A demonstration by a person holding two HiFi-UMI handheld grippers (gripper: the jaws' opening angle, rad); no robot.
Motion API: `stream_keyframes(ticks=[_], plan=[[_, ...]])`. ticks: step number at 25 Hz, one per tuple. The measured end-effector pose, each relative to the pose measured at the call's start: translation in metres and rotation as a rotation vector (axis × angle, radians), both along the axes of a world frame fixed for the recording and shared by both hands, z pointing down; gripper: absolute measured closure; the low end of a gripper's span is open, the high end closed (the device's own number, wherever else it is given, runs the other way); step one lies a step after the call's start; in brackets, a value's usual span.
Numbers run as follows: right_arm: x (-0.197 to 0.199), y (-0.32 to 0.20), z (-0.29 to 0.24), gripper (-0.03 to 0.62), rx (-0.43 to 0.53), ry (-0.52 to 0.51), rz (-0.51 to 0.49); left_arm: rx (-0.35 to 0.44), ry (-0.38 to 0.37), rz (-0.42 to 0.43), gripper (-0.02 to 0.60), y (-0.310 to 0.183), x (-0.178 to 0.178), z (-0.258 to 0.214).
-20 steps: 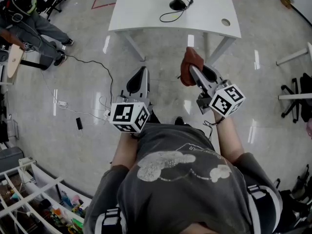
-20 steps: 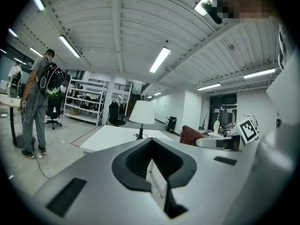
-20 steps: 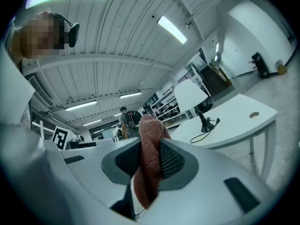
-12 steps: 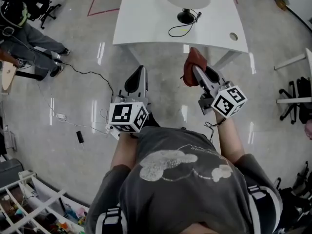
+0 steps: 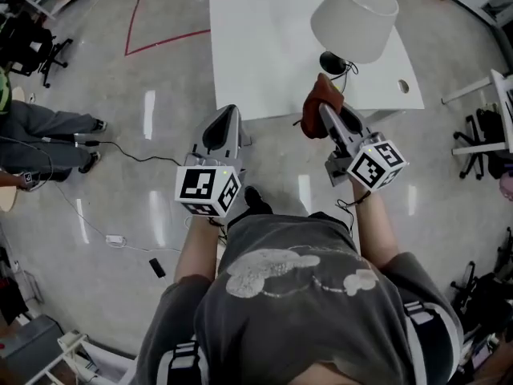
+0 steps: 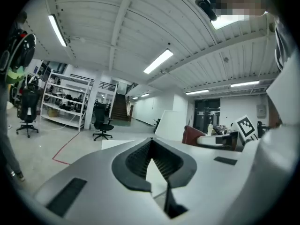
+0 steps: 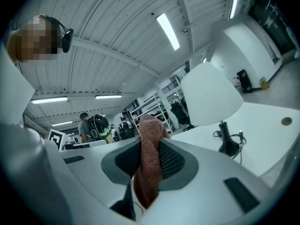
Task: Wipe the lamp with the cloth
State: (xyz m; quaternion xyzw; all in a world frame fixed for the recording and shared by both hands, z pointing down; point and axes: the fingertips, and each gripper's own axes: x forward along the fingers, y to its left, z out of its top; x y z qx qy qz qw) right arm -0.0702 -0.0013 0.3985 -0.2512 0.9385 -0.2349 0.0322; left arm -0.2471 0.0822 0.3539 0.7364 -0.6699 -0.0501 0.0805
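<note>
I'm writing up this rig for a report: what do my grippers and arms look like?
Both the left gripper and the right gripper are pale grey wedge-shaped shells with black ribbed pads. Each carries a white cube with black square markers. A thin black cable hangs by the right one. You wear a grey short-sleeved T-shirt.

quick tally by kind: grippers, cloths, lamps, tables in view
grey two-jaw grippers: 2, the left gripper and the right gripper
reddish-brown cloth: 1
table lamp with white shade: 1
white rectangular table: 1
total: 5
</note>
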Motion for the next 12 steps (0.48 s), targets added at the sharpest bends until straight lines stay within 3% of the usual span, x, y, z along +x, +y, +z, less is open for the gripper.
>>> stream_keyframes(ticks=[5,12], plan=[[-0.030,-0.018,-0.014,0.508,0.015,0.021,0.077,0.019,0.006,0.122,0.575,-0.036,-0.016,-0.007],[-0.040,-0.060,-0.024,0.508,0.040,0.039,0.213,0.031,0.041,0.215,0.575,-0.094,-0.021,-0.015]])
